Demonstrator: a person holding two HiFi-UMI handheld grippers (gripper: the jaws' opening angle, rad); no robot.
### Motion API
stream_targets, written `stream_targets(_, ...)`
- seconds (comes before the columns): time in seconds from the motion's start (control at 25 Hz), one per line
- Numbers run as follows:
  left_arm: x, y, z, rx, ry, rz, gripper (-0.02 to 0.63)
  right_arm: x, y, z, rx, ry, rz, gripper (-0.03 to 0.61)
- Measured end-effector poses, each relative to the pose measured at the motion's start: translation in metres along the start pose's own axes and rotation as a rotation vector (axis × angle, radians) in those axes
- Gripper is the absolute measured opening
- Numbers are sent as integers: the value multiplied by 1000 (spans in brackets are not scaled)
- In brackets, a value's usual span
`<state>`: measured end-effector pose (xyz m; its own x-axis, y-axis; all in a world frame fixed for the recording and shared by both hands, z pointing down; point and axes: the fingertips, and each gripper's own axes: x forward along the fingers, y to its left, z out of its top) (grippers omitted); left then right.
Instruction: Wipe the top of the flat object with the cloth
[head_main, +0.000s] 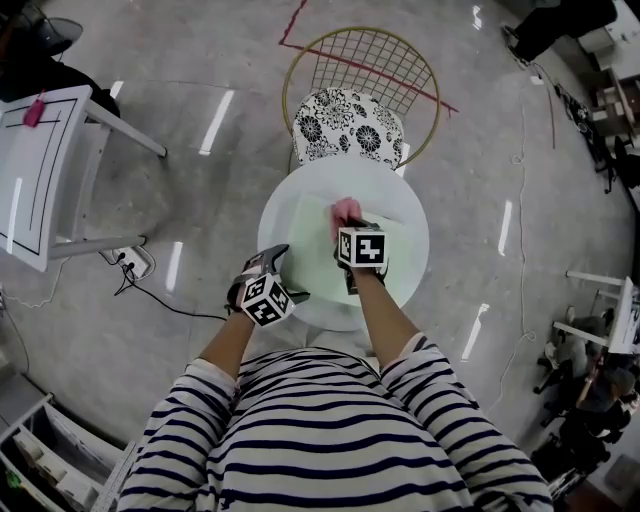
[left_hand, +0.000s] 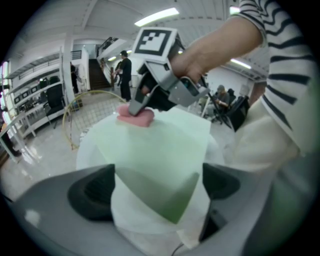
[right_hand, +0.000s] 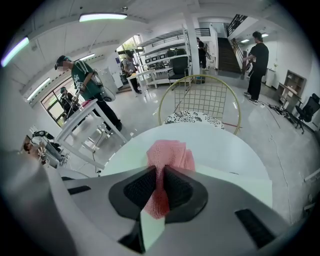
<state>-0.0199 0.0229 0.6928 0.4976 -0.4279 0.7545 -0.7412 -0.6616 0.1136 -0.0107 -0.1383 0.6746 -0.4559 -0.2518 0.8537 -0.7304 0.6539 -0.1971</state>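
Flat object (head_main: 310, 240): pale green sheet, lying on the round white surface (head_main: 400, 292), from its middle out to the near-left edge.

Cloth (head_main: 346, 209): pink, bunched, resting on the sheet's far part, toward the far edge of the surface.

Right claw (head_main: 347, 224): clenched on the cloth, tips pointed away from the person. Most of the sheet lay nearer the person than the cloth did, so the wipe probably called for a draw back toward the near edge (the right hand was the one placed for it).

Left claw (head_main: 283, 275): released, at the near-left edge.

Left gripper view only: the sheet's near corner lay between the parted jaws, neither closed on it. Right gripper view only: the pinch on the cloth.

Patterned chair (head_main: 350, 125): beyond the far edge.
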Motion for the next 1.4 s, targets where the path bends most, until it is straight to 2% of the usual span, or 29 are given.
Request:
stream_targets(0.52,0,-2,0,-6,4,-1,531,17,58,4,-61,-3,101,46)
stream_targets(0.84,-1,-1,-2,-2,6,3,531,20,91,-8,-88,7,176,48)
stream_targets(1.4,0,1,-5,14,28,14,531,13,112,-30,-127,28,247,47)
